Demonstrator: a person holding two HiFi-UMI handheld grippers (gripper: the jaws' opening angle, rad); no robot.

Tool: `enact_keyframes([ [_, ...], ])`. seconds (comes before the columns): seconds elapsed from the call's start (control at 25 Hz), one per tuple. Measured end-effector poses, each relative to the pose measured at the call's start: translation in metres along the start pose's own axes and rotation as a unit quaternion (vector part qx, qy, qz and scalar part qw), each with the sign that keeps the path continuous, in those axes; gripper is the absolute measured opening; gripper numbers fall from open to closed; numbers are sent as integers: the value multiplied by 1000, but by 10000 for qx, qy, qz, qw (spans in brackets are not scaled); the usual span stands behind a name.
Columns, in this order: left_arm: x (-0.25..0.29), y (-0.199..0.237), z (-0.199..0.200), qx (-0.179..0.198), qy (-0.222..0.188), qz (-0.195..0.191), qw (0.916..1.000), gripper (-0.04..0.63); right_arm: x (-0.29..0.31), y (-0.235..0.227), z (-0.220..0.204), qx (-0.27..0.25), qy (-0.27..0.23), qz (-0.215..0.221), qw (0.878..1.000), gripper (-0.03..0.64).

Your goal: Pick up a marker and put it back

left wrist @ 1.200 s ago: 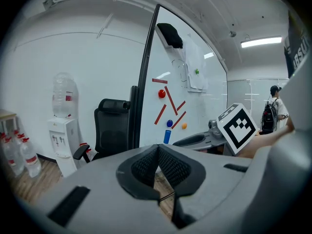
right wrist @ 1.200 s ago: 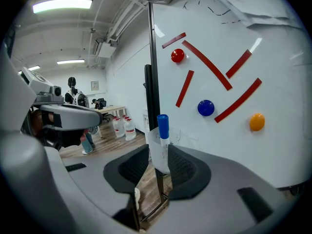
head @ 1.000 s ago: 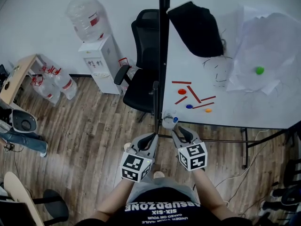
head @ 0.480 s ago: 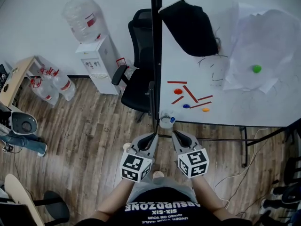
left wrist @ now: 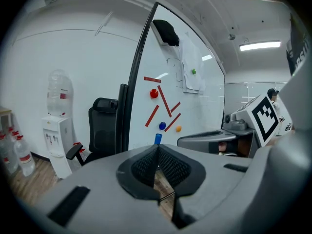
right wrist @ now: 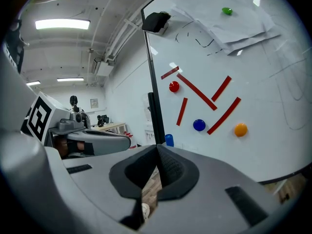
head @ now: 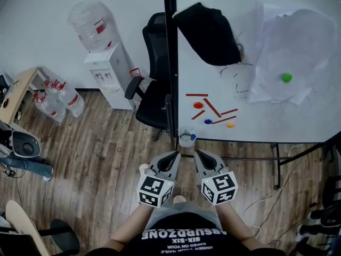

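Plainly, both tongs are closed and carry nothing; the left gripper point(head: 175, 155) has its ribbed pads point(left wrist: 146, 165) pressed together with no object between them, and the right gripper point(head: 197, 154) has just been closing, so its pads point(right wrist: 168, 167) now meet on nothing as well; we hold the two side by side, close but apart, above the wooden floor point(head: 96, 153). Straight ahead at twelve o'clock from the grippers stands a clear cup point(head: 186, 138) at the lower corner of the whiteboard point(head: 277, 116), beside its dark frame point(head: 170, 63); in the cup sits the blue-capped marker point(head: 192, 137), cap up, untouched by either gripper; we cannot tell whether anything else is in the cup. From the cup, at about one o'clock, red strips point(head: 211, 107) and red, blue and orange magnets lie on the board; further out toward two o'clock a green magnet point(head: 287, 78) pins loose papers point(head: 287, 47). At eleven o'clock of the cup stands a black office chair point(head: 152, 89); at ten o'clock a water dispenser point(head: 109, 73) bears a large clear bottle point(head: 91, 23), whose contents we cannot make out.
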State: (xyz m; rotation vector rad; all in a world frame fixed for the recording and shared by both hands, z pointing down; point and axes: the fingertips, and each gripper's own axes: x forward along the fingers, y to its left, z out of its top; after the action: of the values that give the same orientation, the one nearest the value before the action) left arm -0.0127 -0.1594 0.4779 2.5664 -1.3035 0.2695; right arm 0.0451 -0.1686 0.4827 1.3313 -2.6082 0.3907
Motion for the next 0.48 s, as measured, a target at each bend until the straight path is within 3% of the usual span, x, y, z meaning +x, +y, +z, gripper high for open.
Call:
enact_keyframes([
  [0.48, 1, -10, 8, 47, -69, -64, 9999, 8, -6, 13, 0, -87, -4, 64, 9999, -2],
])
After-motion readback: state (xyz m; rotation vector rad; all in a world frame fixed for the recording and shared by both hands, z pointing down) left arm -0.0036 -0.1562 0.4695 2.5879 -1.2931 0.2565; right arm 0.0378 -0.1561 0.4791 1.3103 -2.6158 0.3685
